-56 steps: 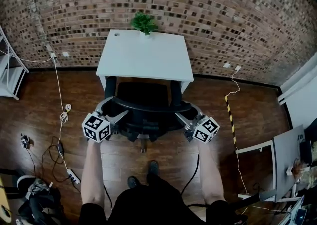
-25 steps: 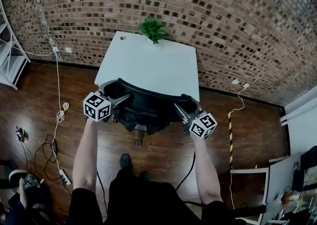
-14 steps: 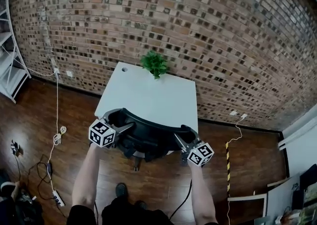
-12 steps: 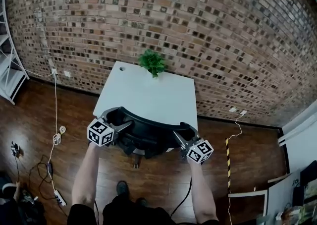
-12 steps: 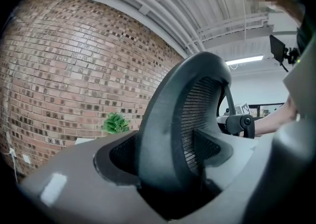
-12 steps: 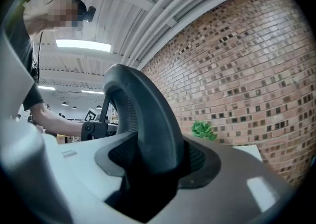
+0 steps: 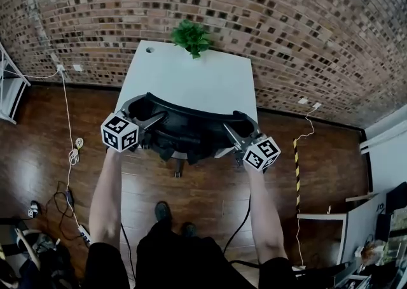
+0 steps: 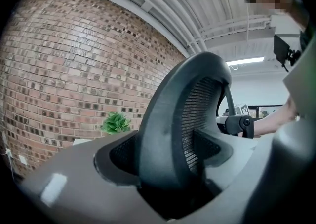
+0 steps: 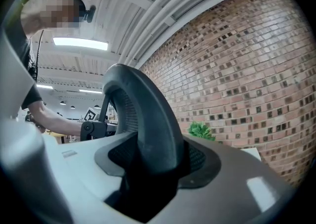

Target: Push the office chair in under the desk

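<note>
The black office chair [image 7: 188, 133] stands at the white desk [image 7: 191, 77], its curved backrest rim against the desk's near edge and its seat mostly hidden under the top. My left gripper [image 7: 141, 112] is shut on the rim's left end and my right gripper [image 7: 237, 128] on its right end. In the left gripper view the mesh backrest [image 8: 182, 129] rises straight between the jaws of the left gripper [image 8: 170, 171]. The right gripper view shows the same backrest [image 9: 148, 124] clamped by the right gripper [image 9: 153, 168].
A potted plant [image 7: 190, 36] sits at the desk's far edge against the brick wall [image 7: 286, 20]. Cables and a power strip [image 7: 71, 157] lie on the wood floor at left, a striped strip [image 7: 296, 167] at right. My feet [image 7: 162, 210] stand behind the chair.
Since the earliest frame the chair has rolled forward under the desk, with both grippers following its backrest. Over the last half second mostly the head view has shifted.
</note>
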Demonstrator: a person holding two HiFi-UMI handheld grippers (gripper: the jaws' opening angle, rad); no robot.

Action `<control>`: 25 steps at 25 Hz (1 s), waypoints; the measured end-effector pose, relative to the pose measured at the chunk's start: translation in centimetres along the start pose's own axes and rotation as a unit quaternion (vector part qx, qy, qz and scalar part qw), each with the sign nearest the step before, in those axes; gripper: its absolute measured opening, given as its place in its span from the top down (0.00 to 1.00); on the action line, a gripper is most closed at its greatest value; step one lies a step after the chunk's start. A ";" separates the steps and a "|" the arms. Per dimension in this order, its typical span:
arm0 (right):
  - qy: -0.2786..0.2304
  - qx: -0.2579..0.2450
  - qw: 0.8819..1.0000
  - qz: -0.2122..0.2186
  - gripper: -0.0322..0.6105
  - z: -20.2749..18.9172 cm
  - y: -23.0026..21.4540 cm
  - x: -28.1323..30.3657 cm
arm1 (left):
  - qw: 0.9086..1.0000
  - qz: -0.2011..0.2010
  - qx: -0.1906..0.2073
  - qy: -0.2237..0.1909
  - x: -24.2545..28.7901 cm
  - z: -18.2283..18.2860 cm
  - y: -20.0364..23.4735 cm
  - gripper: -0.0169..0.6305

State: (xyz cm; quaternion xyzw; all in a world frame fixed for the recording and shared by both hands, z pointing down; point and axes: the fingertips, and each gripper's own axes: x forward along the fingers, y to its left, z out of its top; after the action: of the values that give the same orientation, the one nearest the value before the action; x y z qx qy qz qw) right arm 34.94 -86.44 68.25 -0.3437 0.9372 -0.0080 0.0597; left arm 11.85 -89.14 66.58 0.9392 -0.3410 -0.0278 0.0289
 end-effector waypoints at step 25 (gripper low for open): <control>0.055 -0.029 0.998 0.020 0.56 -4.9 -1.6 -3.1 | 0.997 0.065 -0.023 -0.043 0.2 -2.2 -4.8 0.29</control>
State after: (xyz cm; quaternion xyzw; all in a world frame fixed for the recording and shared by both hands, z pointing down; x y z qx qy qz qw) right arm 37.79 -85.82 73.49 -0.3253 0.9456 0.0012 -0.0012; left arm 15.23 -85.53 68.37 0.9120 -0.4017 -0.0740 0.0376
